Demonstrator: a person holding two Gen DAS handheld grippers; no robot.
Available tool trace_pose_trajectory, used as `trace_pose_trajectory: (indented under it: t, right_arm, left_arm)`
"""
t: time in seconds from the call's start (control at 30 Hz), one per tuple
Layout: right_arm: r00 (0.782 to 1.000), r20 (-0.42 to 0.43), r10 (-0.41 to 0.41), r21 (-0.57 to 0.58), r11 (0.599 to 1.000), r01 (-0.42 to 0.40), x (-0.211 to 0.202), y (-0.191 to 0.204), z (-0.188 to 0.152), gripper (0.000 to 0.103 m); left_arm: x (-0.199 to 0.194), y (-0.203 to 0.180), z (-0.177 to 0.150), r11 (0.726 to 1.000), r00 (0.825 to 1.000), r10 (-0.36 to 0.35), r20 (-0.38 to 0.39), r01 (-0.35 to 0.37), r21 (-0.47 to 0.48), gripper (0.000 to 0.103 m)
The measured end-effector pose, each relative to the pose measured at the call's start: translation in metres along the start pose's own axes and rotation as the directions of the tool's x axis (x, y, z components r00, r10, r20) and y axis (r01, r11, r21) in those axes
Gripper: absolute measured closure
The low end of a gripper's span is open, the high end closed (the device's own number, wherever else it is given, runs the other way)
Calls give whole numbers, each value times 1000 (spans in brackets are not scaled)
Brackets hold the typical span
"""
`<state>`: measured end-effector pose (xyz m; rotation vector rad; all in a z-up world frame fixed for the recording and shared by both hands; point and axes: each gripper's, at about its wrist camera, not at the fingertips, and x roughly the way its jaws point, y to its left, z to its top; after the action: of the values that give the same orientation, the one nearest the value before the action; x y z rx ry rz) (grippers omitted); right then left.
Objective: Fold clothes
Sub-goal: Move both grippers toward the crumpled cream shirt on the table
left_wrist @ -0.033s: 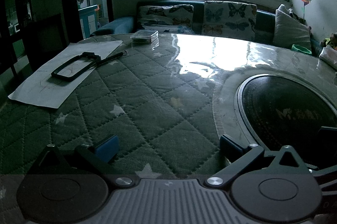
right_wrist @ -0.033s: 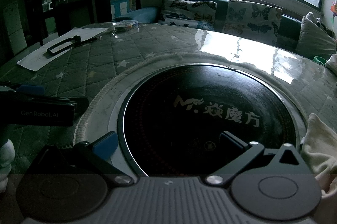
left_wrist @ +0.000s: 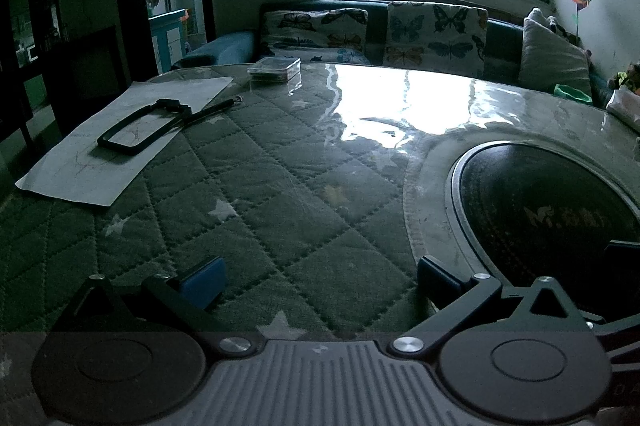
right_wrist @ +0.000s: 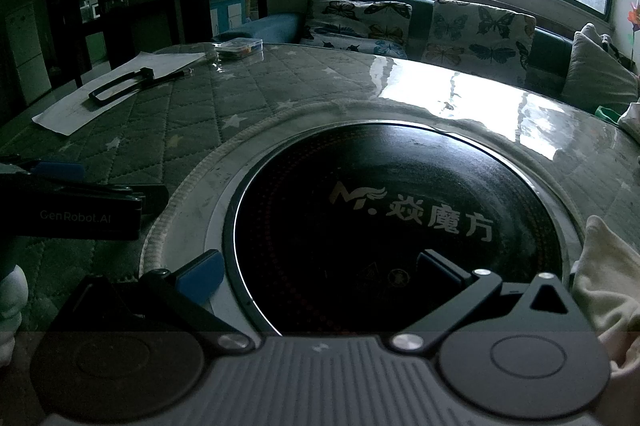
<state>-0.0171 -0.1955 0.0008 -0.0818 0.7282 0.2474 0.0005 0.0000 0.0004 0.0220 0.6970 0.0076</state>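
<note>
**Inspector:** Nothing is registering as moved since the earlier frame, which shares this instant: both views are matching it item for item. What is the left hand-held gripper [left_wrist: 318, 280] doing?

**Assistant:** It is hanging released, jaws standing wide apart with nothing between them, over the green quilted, star-printed worktop [left_wrist: 280, 186]. The right hand-held gripper [right_wrist: 318, 276] is likewise standing released and empty, over the round black glass cooktop [right_wrist: 400, 210] set into the worktop.

**Inspector:** And the clothing?

**Assistant:** A cream-coloured crumpled cloth garment [right_wrist: 604, 278] is lying at the right edge of the right wrist view, just beside that gripper's right finger, at the cooktop's rim. Whether finger and cloth are touching, I cannot tell. The left wrist view is not showing it clearly.

**Inspector:** Other items?

**Assistant:** A white paper sheet [left_wrist: 80, 170] carrying a black rectangular frame [left_wrist: 136, 130] is sitting at the far left, with a clear plastic box [left_wrist: 274, 68] beyond it, all well apart from the garment.

**Inspector:** Meaning for the task?

**Assistant:** In my judgement, folding is not yet beginning: the garment is lying bunched and ungrasped. The right gripper is looking best placed to reach rightward and take an edge; the left would need to be crossing over the cooktop to assist.
</note>
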Motion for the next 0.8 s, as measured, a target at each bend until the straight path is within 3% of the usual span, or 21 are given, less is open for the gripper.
trace_pose_trajectory:
  t: [0.47, 0.8]
  right_arm:
    - [1000, -4, -1, 4, 1000, 1, -3, 1, -2, 0]
    - [1000, 21, -9, -22, 1000, 10, -29, 5, -6, 0]
  left_arm:
    - [-7, -2, 3, 1000, 1000, 4, -15, -4, 8, 0]
    - [-31, -15, 6, 999, 999, -37, -8, 38, 22, 0]
